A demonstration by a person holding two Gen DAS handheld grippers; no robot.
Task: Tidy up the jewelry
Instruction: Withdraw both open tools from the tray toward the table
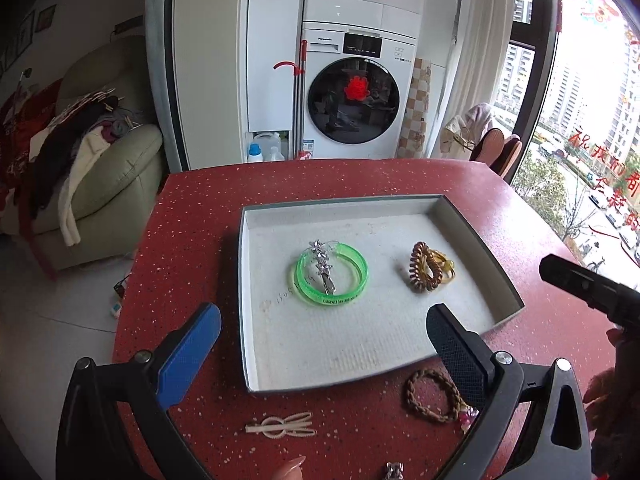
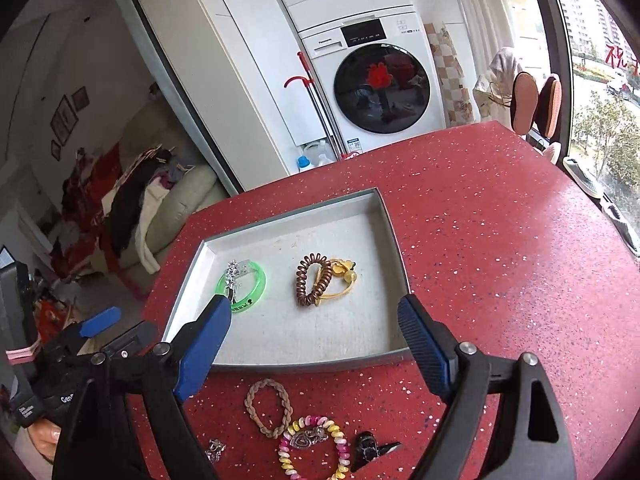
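Nearest the right wrist camera, close to the tabletop's near edge, lie a pastel beaded bracelet [image 2: 314, 446] with a clear heart-shaped piece [image 2: 307, 436] resting inside its ring, a black hair clip [image 2: 370, 446] just to its right, a small silver trinket [image 2: 216, 450] to its left, and a braided brown hair tie [image 2: 268, 406] a little farther in. Both grippers hover above the red speckled tabletop [image 2: 500, 220] with jaws released and nothing between them: the right gripper [image 2: 316, 344] is spread wide in front of the tray's near rim, and the left gripper [image 1: 320, 344] is likewise spread, over the tray's near left corner. From the left wrist camera, a cream hair clip [image 1: 282, 426] lies near the tabletop's near edge, left of the braided tie [image 1: 432, 396], which sits just outside the tray's near rim. The shallow grey-rimmed tray [image 1: 340, 204] sits toward the middle of the tabletop with a pale lining. Inside it, toward the left, a green translucent bangle [image 1: 332, 276] lies flat with a silver star-studded clip [image 1: 322, 266] resting across it. Well apart to the right, a brown spiral hair tie [image 1: 422, 272] touches a yellow hair tie [image 1: 446, 266] with round beads. Beyond the tabletop's far edge stand a washing machine [image 1: 352, 96] and, to the left, a sofa [image 1: 108, 176] piled with clothes.
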